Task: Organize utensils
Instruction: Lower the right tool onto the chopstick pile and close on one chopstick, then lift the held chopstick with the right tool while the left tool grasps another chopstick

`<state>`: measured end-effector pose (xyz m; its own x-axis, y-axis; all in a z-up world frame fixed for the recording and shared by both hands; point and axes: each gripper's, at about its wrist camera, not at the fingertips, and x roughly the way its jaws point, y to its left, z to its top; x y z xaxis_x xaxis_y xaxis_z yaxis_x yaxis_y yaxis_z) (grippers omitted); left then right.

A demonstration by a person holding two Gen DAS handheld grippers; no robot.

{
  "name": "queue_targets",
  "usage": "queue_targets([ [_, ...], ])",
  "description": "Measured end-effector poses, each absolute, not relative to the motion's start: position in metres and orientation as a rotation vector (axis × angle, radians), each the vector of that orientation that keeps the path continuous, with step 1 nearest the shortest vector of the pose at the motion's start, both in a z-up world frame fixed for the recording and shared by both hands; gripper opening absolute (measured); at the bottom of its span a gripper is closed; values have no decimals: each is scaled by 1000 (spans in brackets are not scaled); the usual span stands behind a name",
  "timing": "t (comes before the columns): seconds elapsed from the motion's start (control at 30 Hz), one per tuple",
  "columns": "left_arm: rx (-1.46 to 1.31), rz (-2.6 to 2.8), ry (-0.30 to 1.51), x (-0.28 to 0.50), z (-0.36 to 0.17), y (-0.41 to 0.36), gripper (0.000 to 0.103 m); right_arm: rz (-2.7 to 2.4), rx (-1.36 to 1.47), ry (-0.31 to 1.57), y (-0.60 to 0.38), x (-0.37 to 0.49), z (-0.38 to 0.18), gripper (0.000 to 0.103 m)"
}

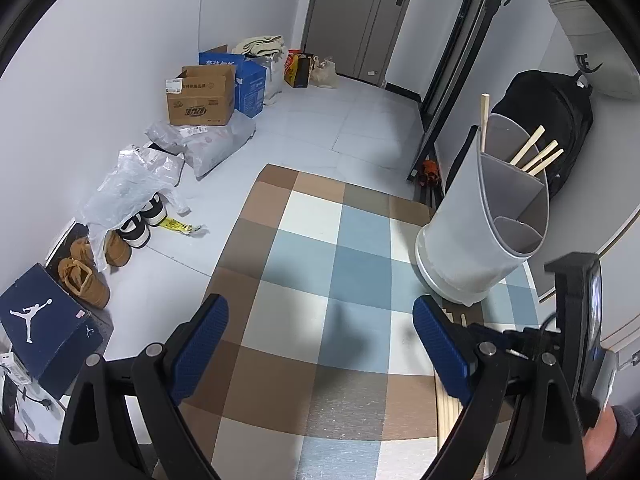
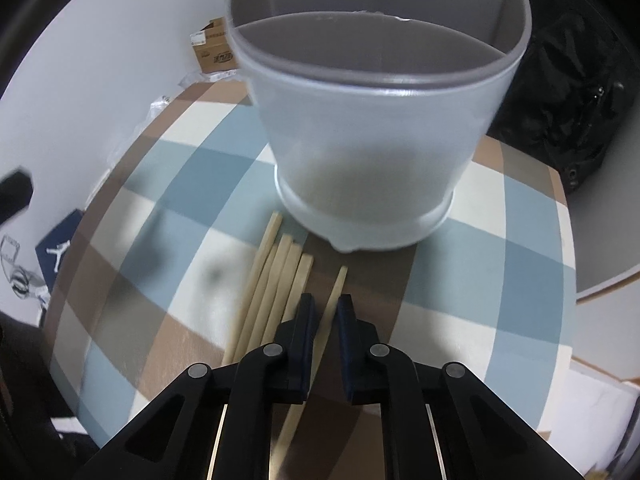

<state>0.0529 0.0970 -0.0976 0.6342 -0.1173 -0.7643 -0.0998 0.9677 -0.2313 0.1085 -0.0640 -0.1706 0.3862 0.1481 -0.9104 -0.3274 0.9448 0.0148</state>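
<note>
A grey divided utensil holder (image 1: 472,248) (image 2: 372,140) stands on a checked mat (image 1: 320,240). Several wooden chopsticks (image 1: 536,152) stick out of its far compartment. More chopsticks (image 2: 276,280) lie side by side on the mat in front of the holder. One single chopstick (image 2: 340,280) lies a little apart to their right. My right gripper (image 2: 326,300) points down over it, its jaws drawn close around it with a thin gap still showing. My left gripper (image 1: 320,302) hovers over the mat, wide open, with nothing between its fingers.
A black backpack (image 1: 548,120) leans behind the holder. Cardboard boxes (image 1: 200,96), plastic bags (image 1: 200,140), shoes (image 1: 92,276) and a dark shoe box (image 1: 44,320) line the left wall. A door and a dark frame stand at the back.
</note>
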Motion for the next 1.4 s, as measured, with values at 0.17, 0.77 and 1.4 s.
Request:
queue_targets([
  [0.17,-282,-4,902,56,-101,100,91,311,-148,1140,-65,119,-171,10],
  [0.77,-191,-165,1103,66,-132,33,91,383,156,948,-145,75,-91,3],
  [1.4,-44,-89,1216,51,-154,2,78,395,359,780,-187,53,-67,4],
])
